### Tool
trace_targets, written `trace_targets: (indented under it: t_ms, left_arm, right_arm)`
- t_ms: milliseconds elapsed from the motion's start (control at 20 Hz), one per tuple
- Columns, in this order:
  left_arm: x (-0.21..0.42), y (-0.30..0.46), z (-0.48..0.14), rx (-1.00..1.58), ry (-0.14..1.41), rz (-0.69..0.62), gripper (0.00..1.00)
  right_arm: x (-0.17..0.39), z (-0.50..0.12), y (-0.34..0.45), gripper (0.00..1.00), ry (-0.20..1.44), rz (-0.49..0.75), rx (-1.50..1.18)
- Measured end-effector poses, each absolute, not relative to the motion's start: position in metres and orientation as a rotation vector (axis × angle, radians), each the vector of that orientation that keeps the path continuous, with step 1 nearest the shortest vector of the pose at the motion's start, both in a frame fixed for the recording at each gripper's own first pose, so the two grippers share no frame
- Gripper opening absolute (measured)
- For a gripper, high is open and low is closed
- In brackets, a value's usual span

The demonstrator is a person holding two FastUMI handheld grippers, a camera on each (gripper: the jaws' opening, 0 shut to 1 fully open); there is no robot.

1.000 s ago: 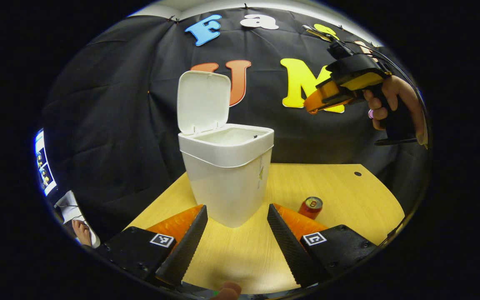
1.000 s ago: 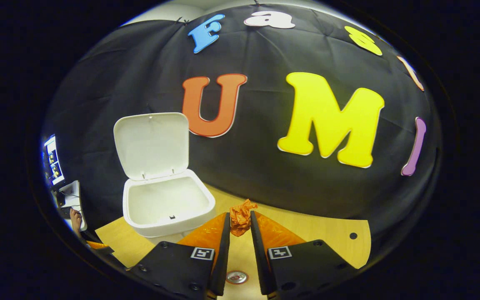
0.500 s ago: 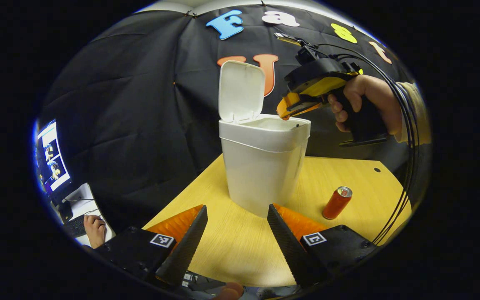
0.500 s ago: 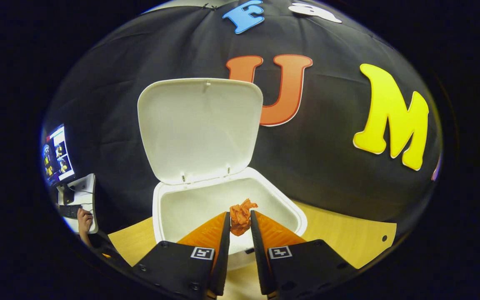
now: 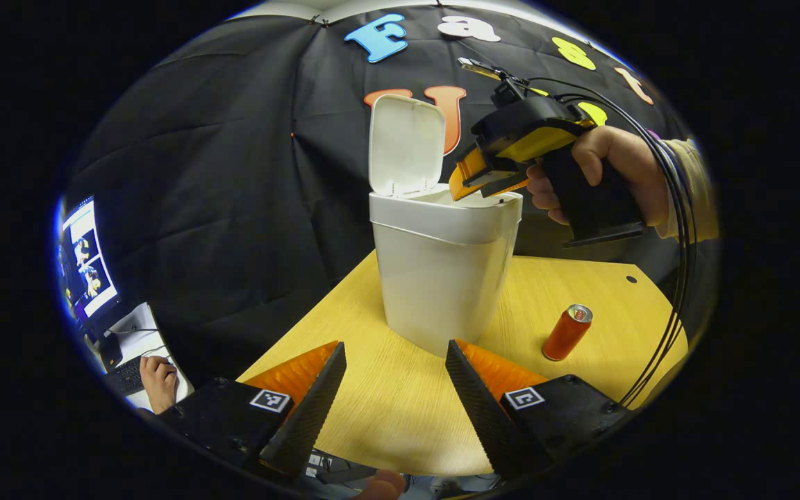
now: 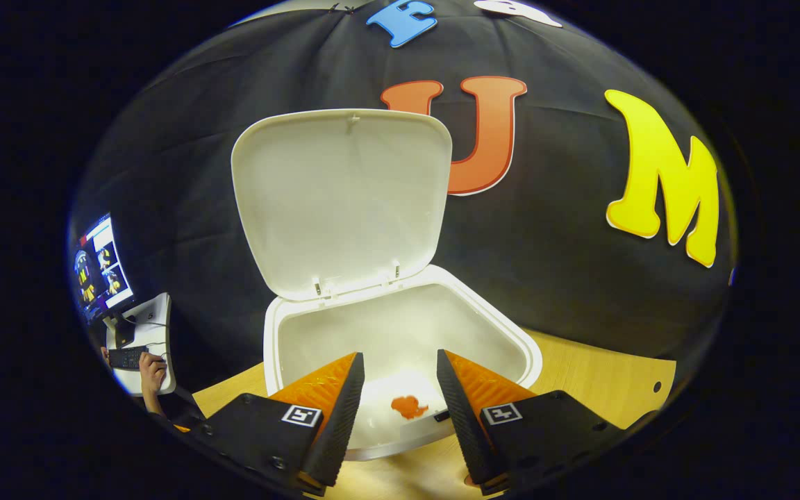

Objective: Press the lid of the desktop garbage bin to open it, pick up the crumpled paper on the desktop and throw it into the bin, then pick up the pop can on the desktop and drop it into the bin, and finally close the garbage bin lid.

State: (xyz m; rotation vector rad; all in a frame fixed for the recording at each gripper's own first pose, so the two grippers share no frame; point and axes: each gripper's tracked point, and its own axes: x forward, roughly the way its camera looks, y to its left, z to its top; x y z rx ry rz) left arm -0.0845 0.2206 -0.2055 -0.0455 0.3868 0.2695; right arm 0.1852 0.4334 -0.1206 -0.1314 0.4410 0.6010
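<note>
Wooden table (image 5: pixel 400 417), open bin (image 6: pixel 400 326) holding crumpled paper (image 6: pixel 408 406), both grippers' fingers apart

In the left gripper view, the garbage bin (image 5: pixel 442 271) rim hides the right gripper (image 5: pixel 457 189) fingertips. In the right gripper view, the crumpled paper (image 6: pixel 408 406) appears small, its folds indistinct.

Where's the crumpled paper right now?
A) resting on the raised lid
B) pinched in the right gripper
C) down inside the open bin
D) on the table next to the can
C: in the right gripper view the crumpled paper lies on the floor of the open bin, seen between the spread fingers of the right gripper, which hold nothing.
</note>
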Motion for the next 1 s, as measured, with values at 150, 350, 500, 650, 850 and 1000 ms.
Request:
trace_targets:
  t_ms: [150, 350, 500, 650, 850, 1000]
  left_arm:
    - [-0.072, 0.201, -0.207, -0.014, 0.368, 0.206, 0.96]
    - [-0.062, 0.170, -0.231, -0.027, 0.394, 0.131, 0.96]
    - [-0.054, 0.143, -0.247, -0.045, 0.407, 0.076, 0.96]
    - [-0.037, 0.111, -0.269, -0.048, 0.421, 0.013, 0.96]
    - [-0.011, 0.067, -0.288, -0.039, 0.423, -0.065, 0.96]
    - [0.012, 0.039, -0.298, -0.029, 0.426, -0.111, 0.96]
  right_arm:
    - [0.179, -0.101, 0.416, 0.89, 0.400, 0.605, -0.110]
    - [0.166, -0.077, 0.383, 0.96, 0.348, 0.599, -0.115]
    - [0.154, -0.054, 0.349, 0.96, 0.299, 0.571, -0.117]
    - [0.144, -0.032, 0.306, 0.95, 0.256, 0.520, -0.108]
    - [0.132, -0.021, 0.243, 0.95, 0.233, 0.432, -0.114]
    - [0.124, -0.023, 0.200, 0.95, 0.232, 0.371, -0.123]
